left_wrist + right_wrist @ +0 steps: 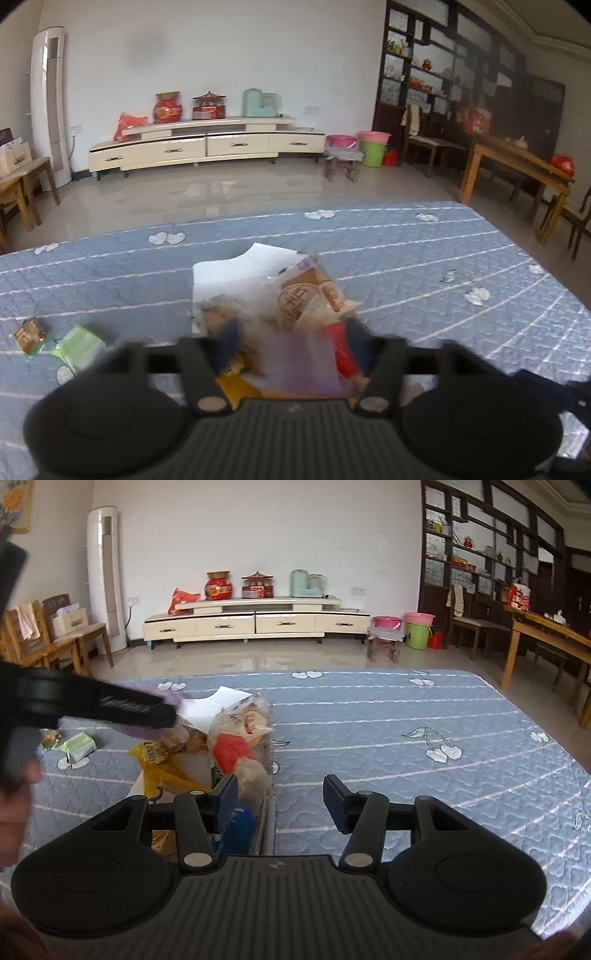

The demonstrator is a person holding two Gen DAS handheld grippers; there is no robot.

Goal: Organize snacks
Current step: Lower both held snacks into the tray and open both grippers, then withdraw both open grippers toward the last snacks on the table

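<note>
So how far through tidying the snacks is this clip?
Mostly done: the white box already holds several packets, including a red-labelled bag and a yellow one. In hand: the left gripper is over the box with a blurred purple packet between its jaws; grip unclear. The right gripper is open and empty. Left: a green packet and a small brown one on the blue quilt.

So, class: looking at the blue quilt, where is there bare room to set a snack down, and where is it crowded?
Free: the wide stretch of quilt right of the white box, out to the far edge. Crowded: the box itself, heaped with snack bags, and the quilt on its left, where the green packet lies below the left gripper.
</note>
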